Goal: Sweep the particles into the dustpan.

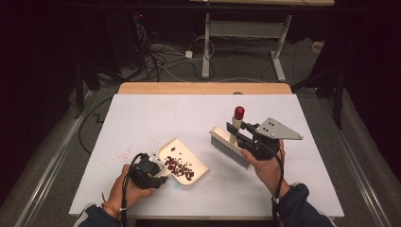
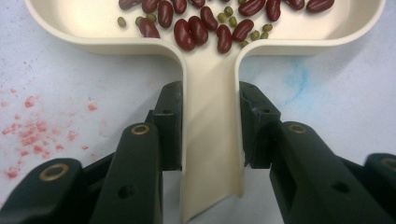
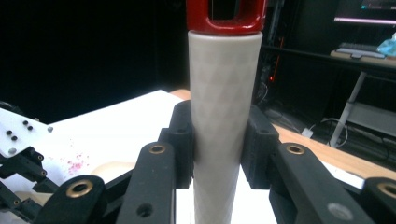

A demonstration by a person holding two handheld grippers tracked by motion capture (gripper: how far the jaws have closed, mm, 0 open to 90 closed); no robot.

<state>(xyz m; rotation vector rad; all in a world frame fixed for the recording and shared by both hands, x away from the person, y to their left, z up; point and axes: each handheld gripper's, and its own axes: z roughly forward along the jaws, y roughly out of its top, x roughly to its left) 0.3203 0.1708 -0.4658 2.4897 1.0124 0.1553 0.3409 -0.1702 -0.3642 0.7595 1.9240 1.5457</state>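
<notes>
Left gripper [image 2: 210,126] pinching dustpan [image 1: 182,161] handle. Right gripper [image 3: 219,135] squeezing brush [image 1: 230,147] handle, brush hanging beside pan. Beans [image 2: 201,28] sitting in pan. Pink crumbs [image 1: 120,153] waiting.

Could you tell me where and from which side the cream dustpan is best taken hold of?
By its handle. The dustpan lies flat, and its narrow, straight handle sticks out from the rear wall, away from the beans. Come in level from the handle's end with the jaws on either side of it, as the left tongs do now, which probably keeps the pan level.
</notes>
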